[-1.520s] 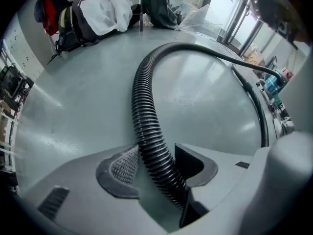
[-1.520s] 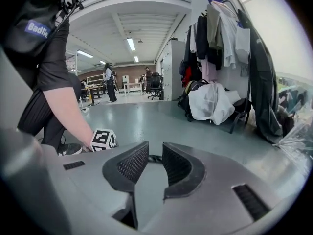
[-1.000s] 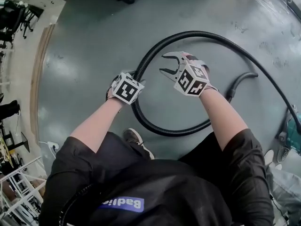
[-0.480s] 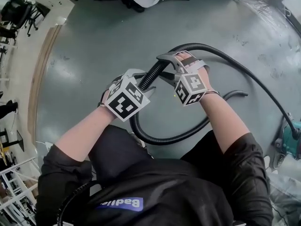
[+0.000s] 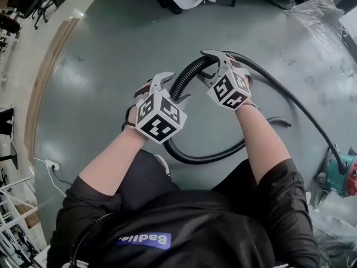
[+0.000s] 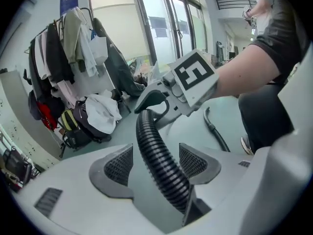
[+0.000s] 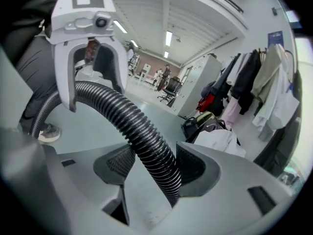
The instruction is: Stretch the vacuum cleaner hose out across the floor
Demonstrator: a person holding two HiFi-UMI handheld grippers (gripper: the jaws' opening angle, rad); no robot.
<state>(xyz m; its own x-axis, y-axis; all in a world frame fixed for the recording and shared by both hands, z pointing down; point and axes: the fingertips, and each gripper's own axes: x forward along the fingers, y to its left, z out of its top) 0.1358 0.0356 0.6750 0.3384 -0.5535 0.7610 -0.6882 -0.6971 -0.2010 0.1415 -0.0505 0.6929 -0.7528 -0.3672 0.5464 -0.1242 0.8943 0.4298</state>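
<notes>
A black ribbed vacuum hose [image 5: 207, 156] curls in a loop on the grey floor and runs right to the teal and red vacuum cleaner [image 5: 342, 171]. One stretch is lifted off the floor between my two grippers. My left gripper [image 5: 172, 88] has the hose [image 6: 161, 165] between its jaws, which have just been opening; a gap shows beside the left pad [image 6: 119, 166]. My right gripper [image 5: 207, 66] straddles the same stretch of hose [image 7: 146, 141] farther along. Its jaws have just been closing a little, with slack still at one pad [image 7: 117, 164].
The hose's curved black end piece [image 5: 280, 120] lies on the floor right of my right arm. Coats [image 6: 63, 58] hang on a rack over bags [image 6: 93, 124]. A socket with a cable [image 5: 50, 165] is at the left. My shoe [image 5: 162, 163] stands inside the loop.
Both grippers have risen and lifted a stretch of hose off the floor. The right gripper, free a second ago, now has the hose between its jaws. The left jaws have widened.
</notes>
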